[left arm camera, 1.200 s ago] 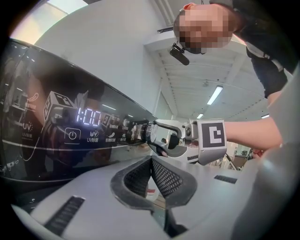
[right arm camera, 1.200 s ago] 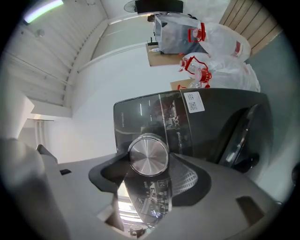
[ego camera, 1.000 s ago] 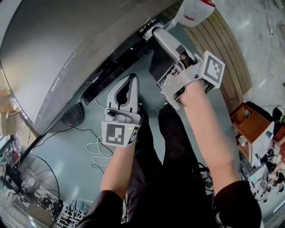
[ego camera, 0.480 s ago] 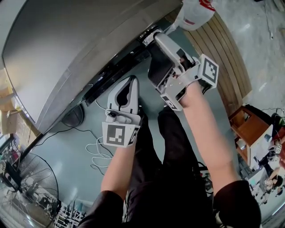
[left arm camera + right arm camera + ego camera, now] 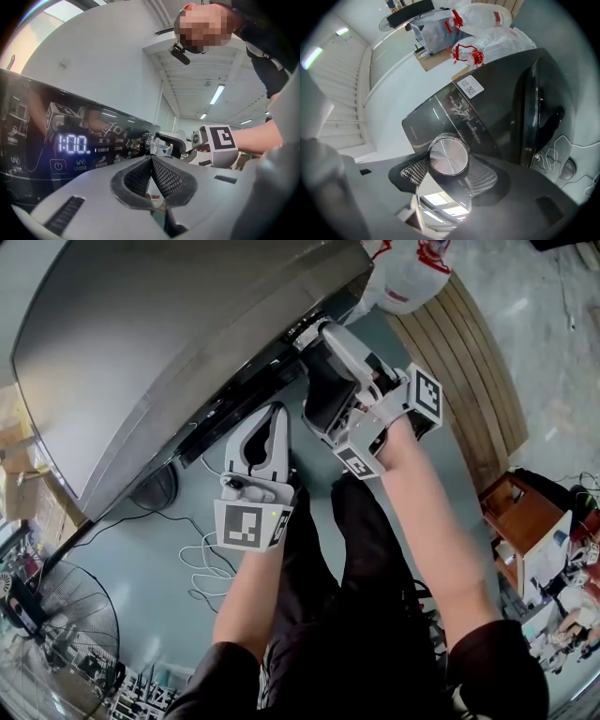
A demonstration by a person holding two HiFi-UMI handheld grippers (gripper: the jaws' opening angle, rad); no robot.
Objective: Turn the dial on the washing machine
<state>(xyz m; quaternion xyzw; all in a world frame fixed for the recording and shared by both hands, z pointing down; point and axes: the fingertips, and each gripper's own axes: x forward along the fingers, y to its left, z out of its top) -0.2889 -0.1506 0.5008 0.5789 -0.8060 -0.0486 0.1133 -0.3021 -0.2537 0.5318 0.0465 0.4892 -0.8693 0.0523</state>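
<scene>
Straddling the silver dial (image 5: 448, 157), the right gripper (image 5: 449, 172) seemingly clamps its rim.

You stand in lab-like workroom: washing machine (image 5: 141, 343), floor fan (image 5: 56, 634), loose cables (image 5: 202, 563) across floor, cluttered desks (image 5: 553, 568) at edge, strip lights (image 5: 217, 93) overhead.

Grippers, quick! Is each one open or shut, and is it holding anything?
Left gripper: shut, holding nothing.
Right gripper: shut on the dial of the washing machine.
</scene>
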